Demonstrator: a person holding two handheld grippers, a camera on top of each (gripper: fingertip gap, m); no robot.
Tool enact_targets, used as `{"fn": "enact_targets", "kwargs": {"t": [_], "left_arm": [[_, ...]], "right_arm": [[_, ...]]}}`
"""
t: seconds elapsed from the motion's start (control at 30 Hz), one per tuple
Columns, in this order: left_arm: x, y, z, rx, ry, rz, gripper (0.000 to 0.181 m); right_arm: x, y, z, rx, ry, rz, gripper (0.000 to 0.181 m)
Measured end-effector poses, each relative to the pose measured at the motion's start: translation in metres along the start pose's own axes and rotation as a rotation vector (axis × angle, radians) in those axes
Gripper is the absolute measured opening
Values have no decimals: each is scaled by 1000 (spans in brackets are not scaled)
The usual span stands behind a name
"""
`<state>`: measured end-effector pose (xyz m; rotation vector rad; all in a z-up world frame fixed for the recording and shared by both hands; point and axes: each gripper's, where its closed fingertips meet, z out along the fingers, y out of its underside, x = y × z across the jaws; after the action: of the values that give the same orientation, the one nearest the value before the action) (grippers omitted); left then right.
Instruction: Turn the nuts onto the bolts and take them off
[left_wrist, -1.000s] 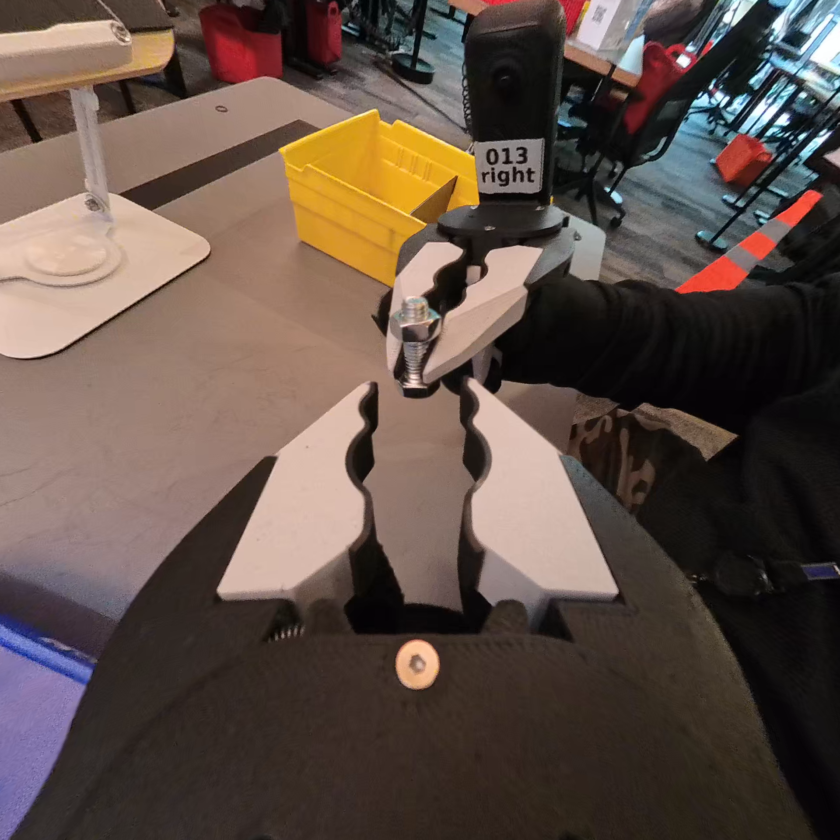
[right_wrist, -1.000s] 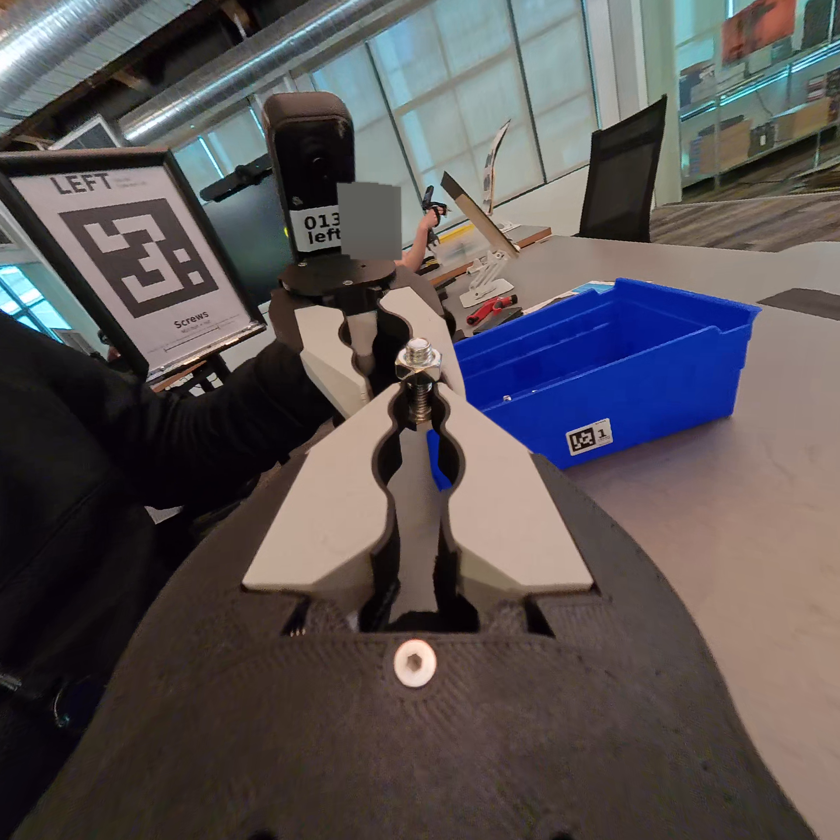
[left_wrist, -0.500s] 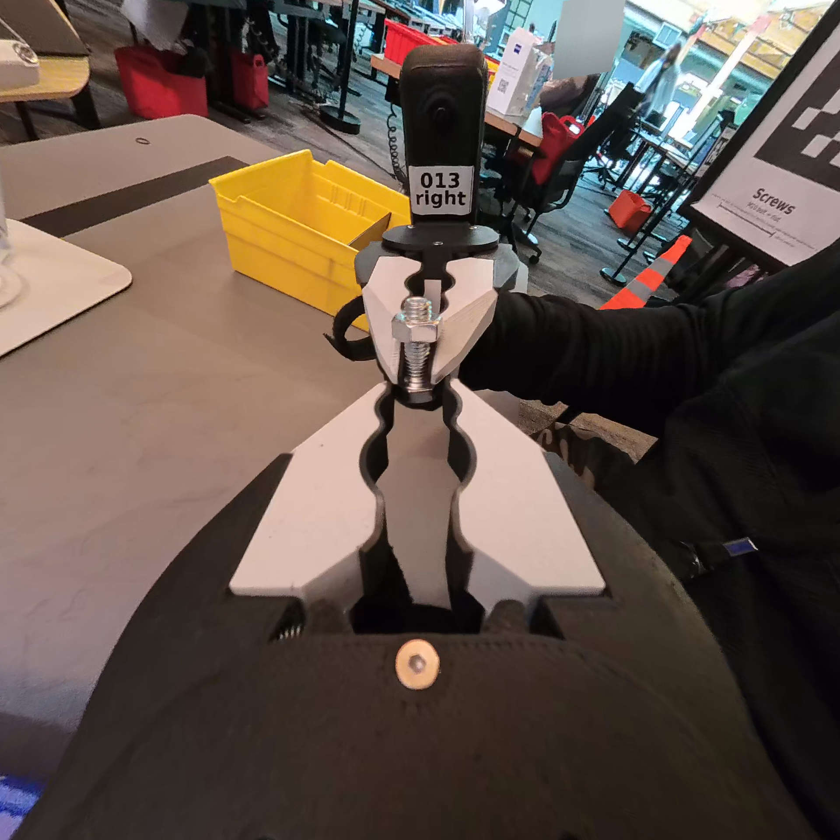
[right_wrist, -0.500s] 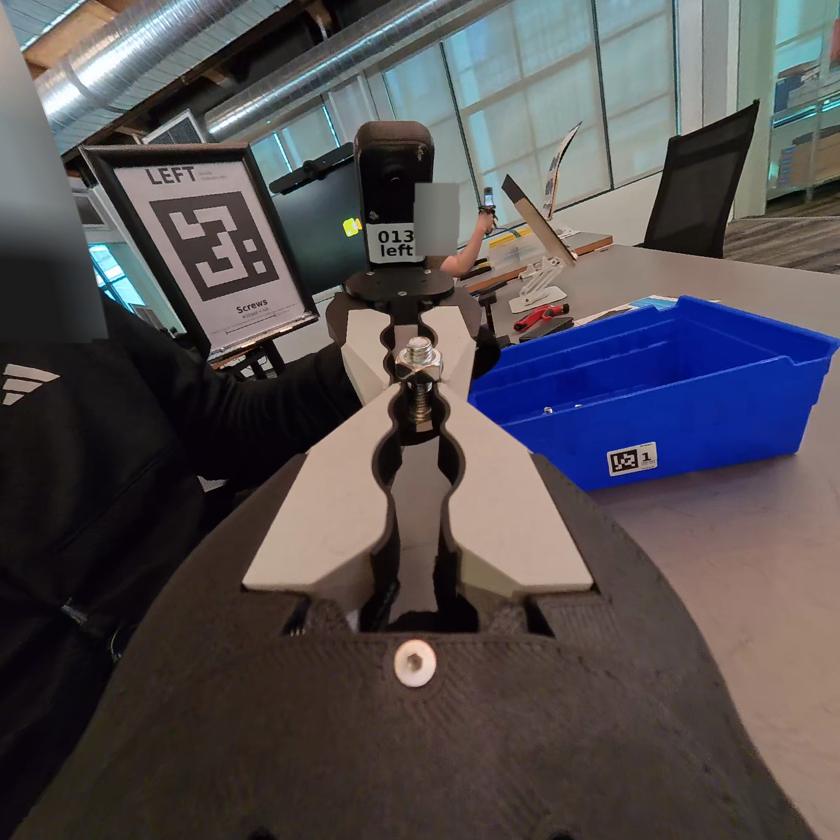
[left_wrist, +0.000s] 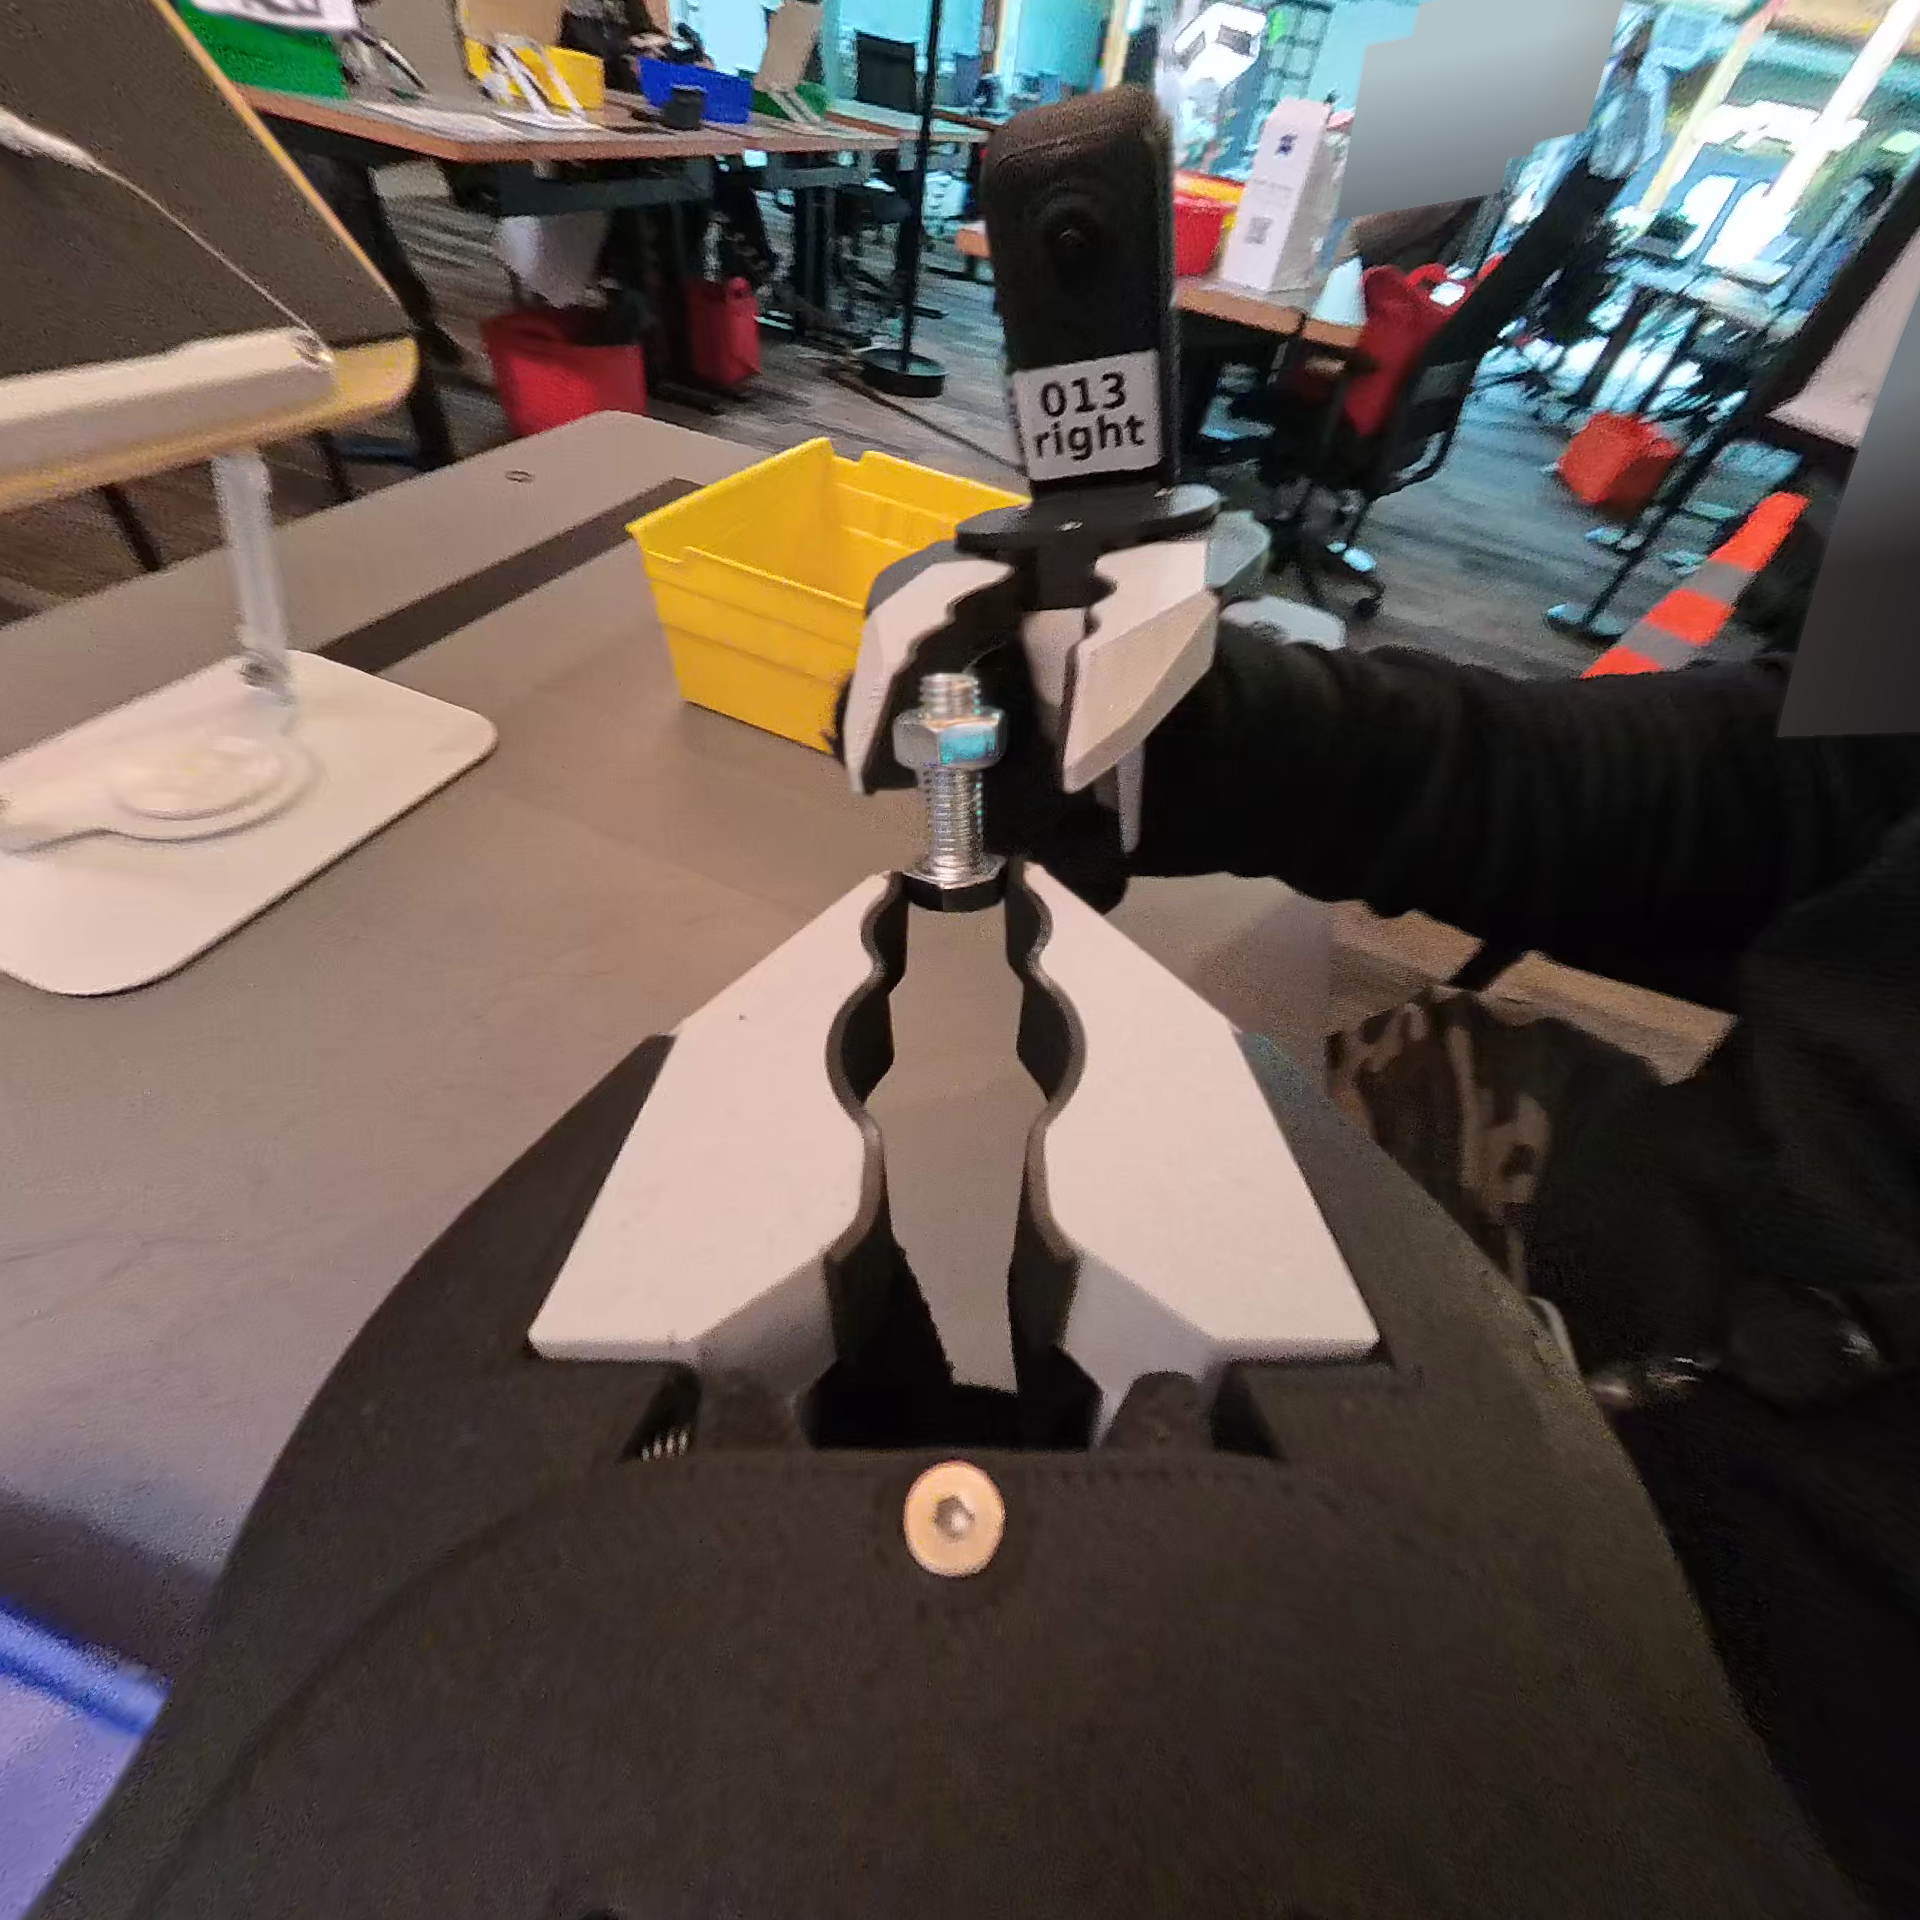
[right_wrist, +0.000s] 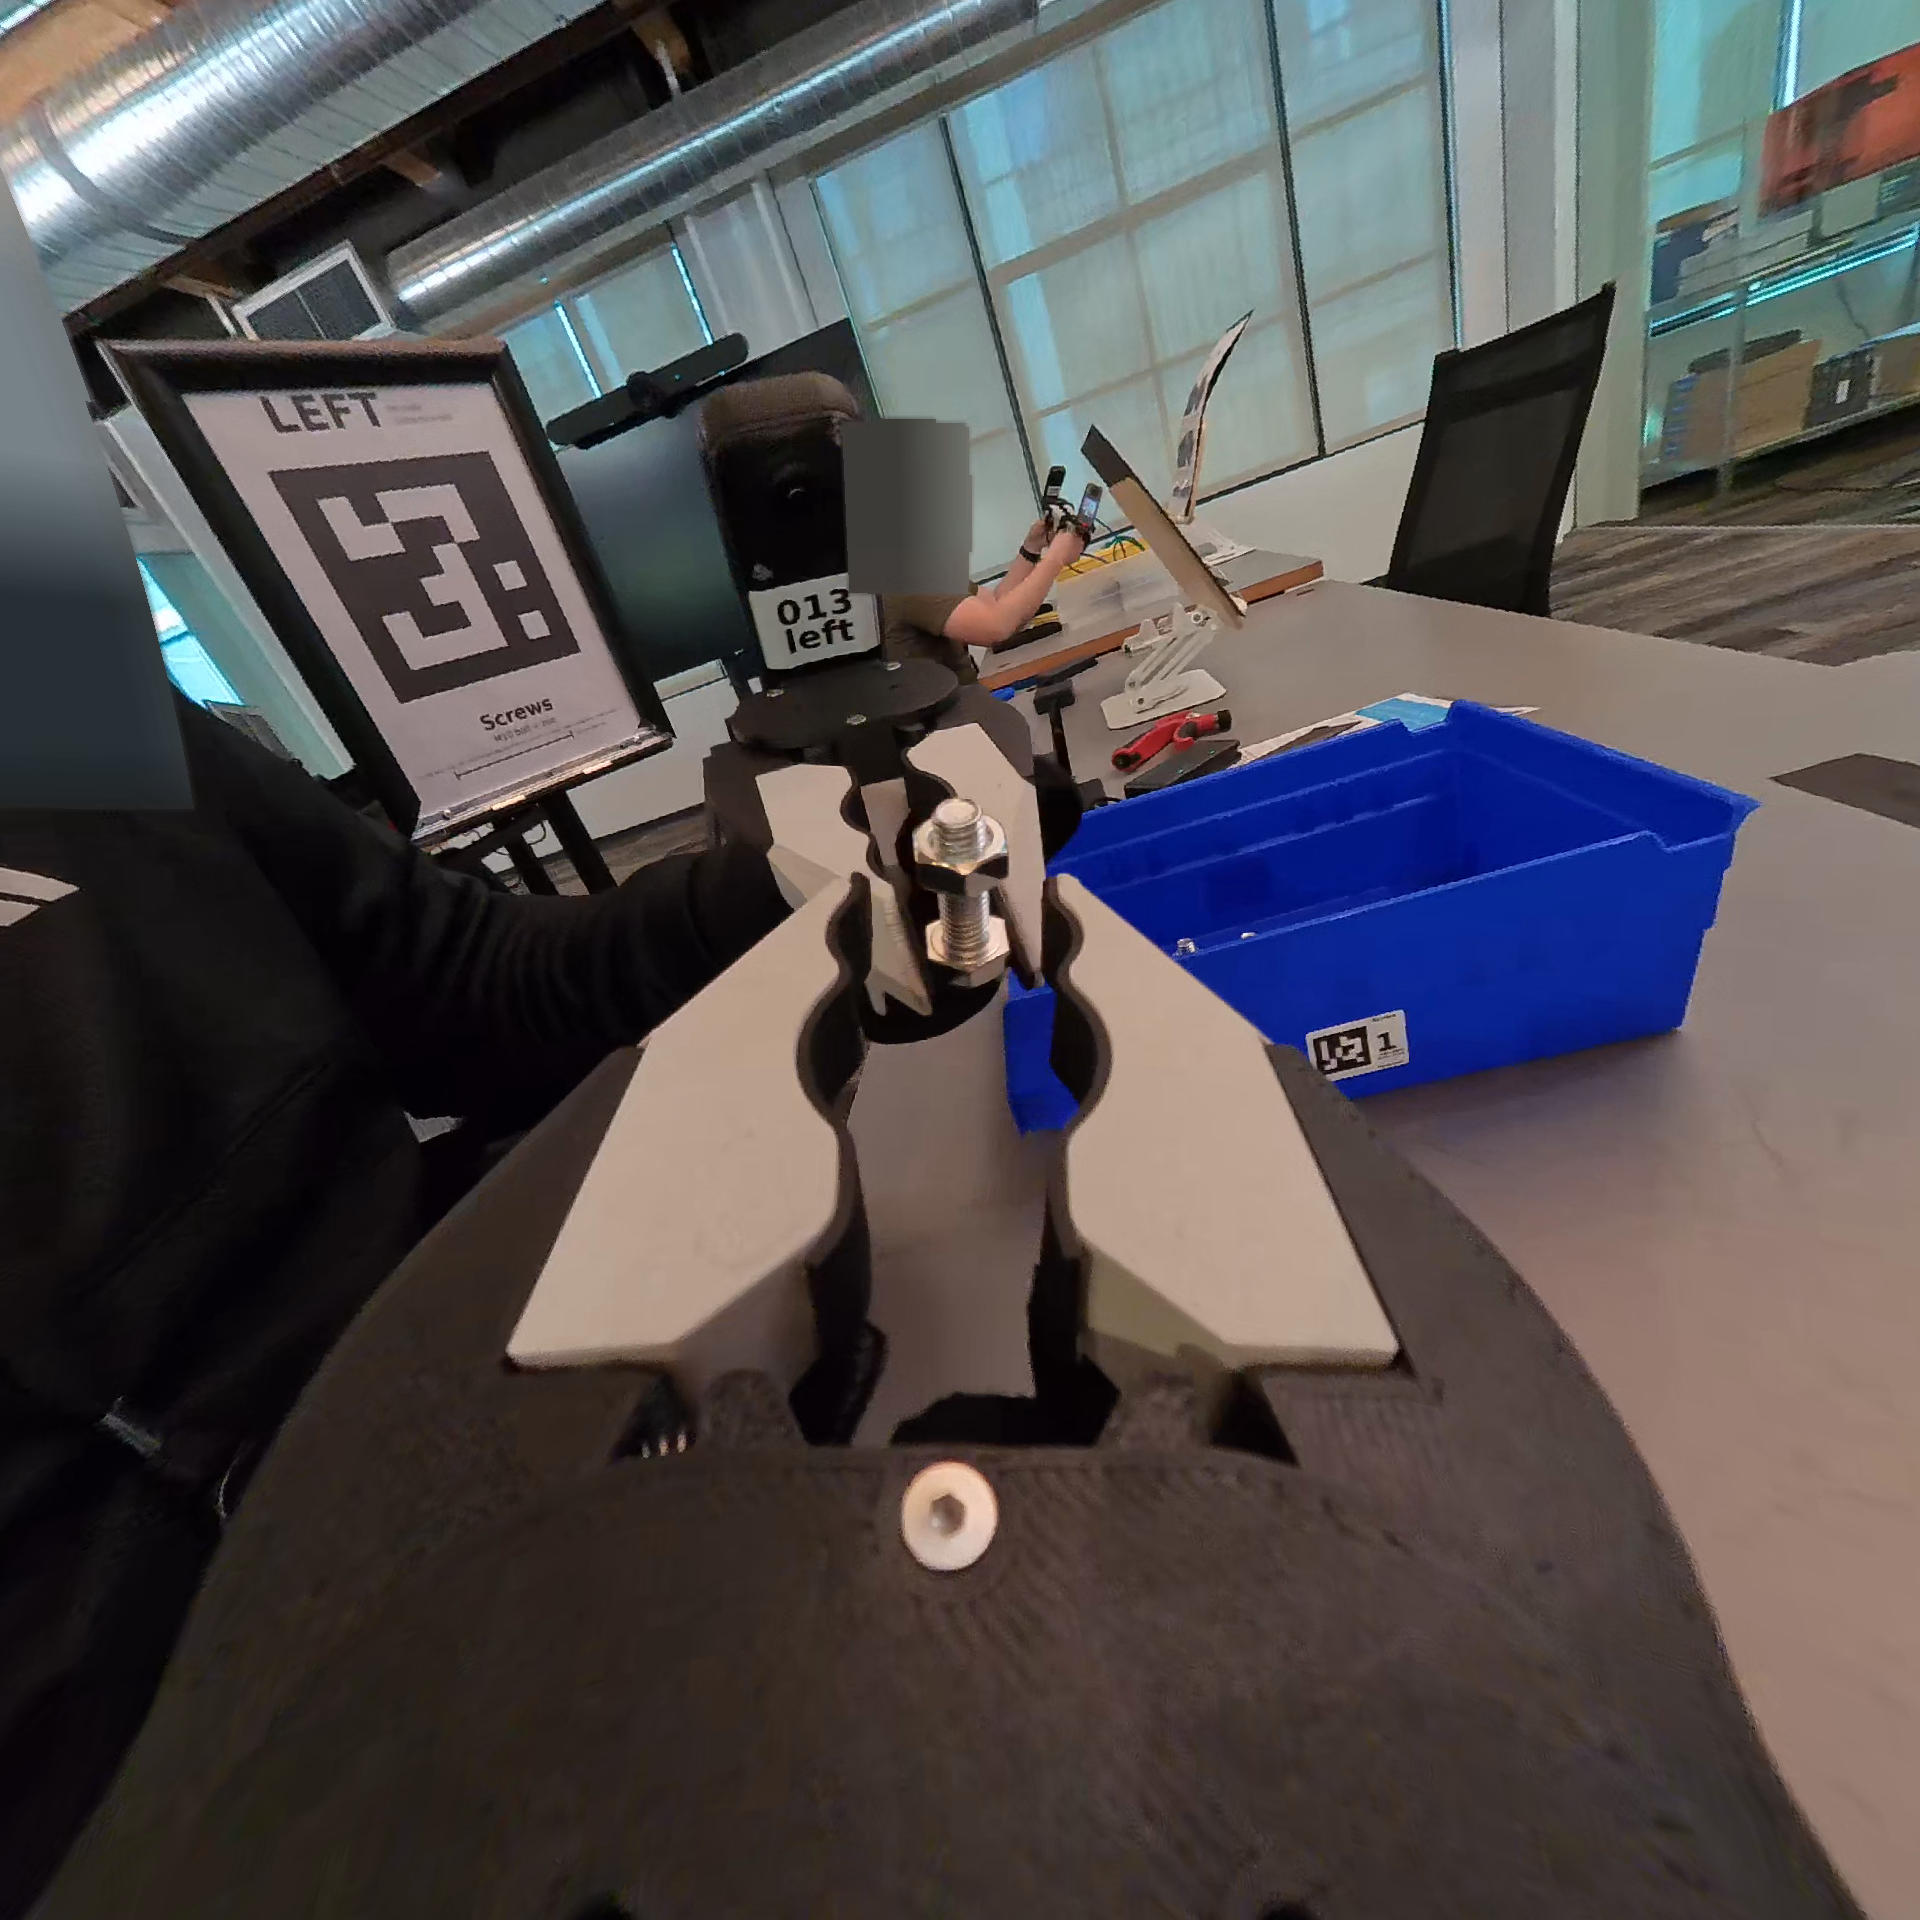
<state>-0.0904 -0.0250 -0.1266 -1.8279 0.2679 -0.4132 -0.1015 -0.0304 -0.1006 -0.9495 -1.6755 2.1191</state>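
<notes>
A silver bolt (left_wrist: 954, 821) stands upright above the grey table (left_wrist: 364, 1091), with a hex nut (left_wrist: 948, 738) threaded near its top end. My left gripper (left_wrist: 954, 894) is shut on the bolt's head at the bottom. My right gripper (right_wrist: 956, 914) is open, its fingertips apart on either side of the bolt (right_wrist: 964, 920) and nut (right_wrist: 961, 847) without touching them. In the left wrist view the right gripper (left_wrist: 987, 769) faces me just behind the bolt. In the right wrist view the left gripper (right_wrist: 961, 971) holds the bolt from the far side.
A yellow bin (left_wrist: 769, 592) stands on the table behind the grippers. A blue bin (right_wrist: 1455, 935) holding a few small metal parts sits to the right in the right wrist view. A white stand base (left_wrist: 208, 810) lies at the left. A framed sign (right_wrist: 416, 582) stands behind the person's black sleeve (right_wrist: 520, 966). My two grippers' fingertips are within a few centimetres of each other.
The left gripper moved in and shut on the bolt's head. The right gripper, which held the bolt's shaft, has opened and let it go.
</notes>
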Motion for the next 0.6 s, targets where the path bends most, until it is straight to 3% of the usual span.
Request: {"fn": "enact_targets", "kwargs": {"t": [0.27,0.6], "left_arm": [[4,2,6,-6,-21,66,17],[7,-1,8,13,-9,67,19]], "right_arm": [[-5,-2,1,-10,12,-51,16],[-8,-4,0,-12,7,-70,16]]}}
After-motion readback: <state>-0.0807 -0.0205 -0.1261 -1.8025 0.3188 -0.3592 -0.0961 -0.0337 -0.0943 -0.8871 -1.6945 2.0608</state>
